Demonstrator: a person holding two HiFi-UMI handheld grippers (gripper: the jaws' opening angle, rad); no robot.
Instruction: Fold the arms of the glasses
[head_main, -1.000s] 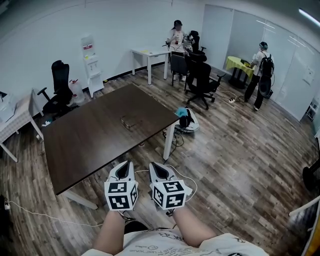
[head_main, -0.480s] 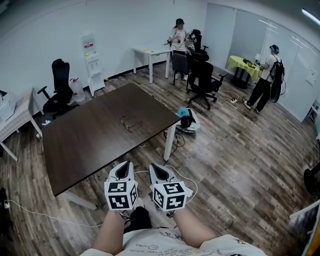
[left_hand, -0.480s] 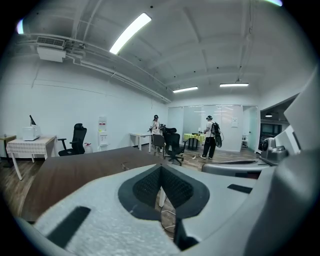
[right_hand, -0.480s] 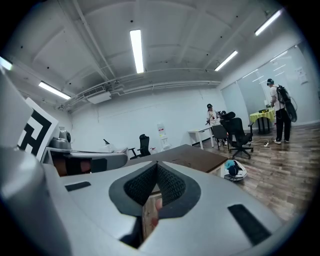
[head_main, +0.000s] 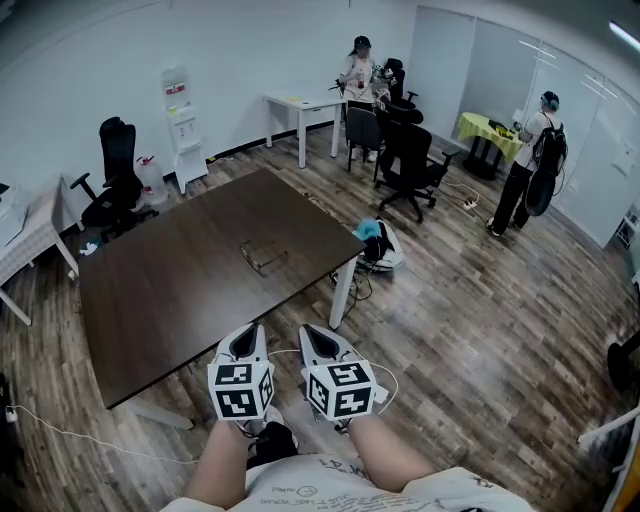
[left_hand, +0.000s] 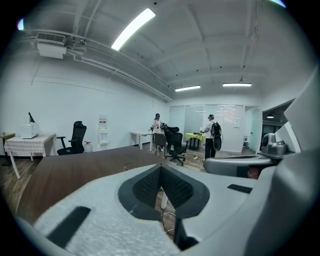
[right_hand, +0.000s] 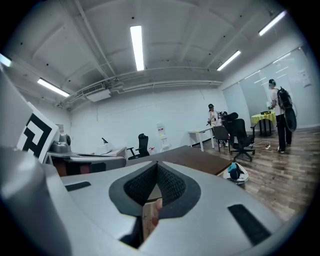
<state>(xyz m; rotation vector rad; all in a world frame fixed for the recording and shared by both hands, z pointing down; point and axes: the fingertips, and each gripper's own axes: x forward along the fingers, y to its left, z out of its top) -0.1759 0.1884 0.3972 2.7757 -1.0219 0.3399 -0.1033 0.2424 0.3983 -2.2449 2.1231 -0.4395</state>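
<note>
**Approach stage, nothing grasped yet**

Left gripper (head_main: 247, 338) is clenched on nothing and right gripper (head_main: 318, 340) is the same, pads pressed together. They sit side by side off the near edge of the dark table (head_main: 140, 310). The glasses (head_main: 262, 255) lie mid-table, well apart from both and too small to read the arms. Next up, I'd say: reach in, spread the jaws, steady the frame.
</note>
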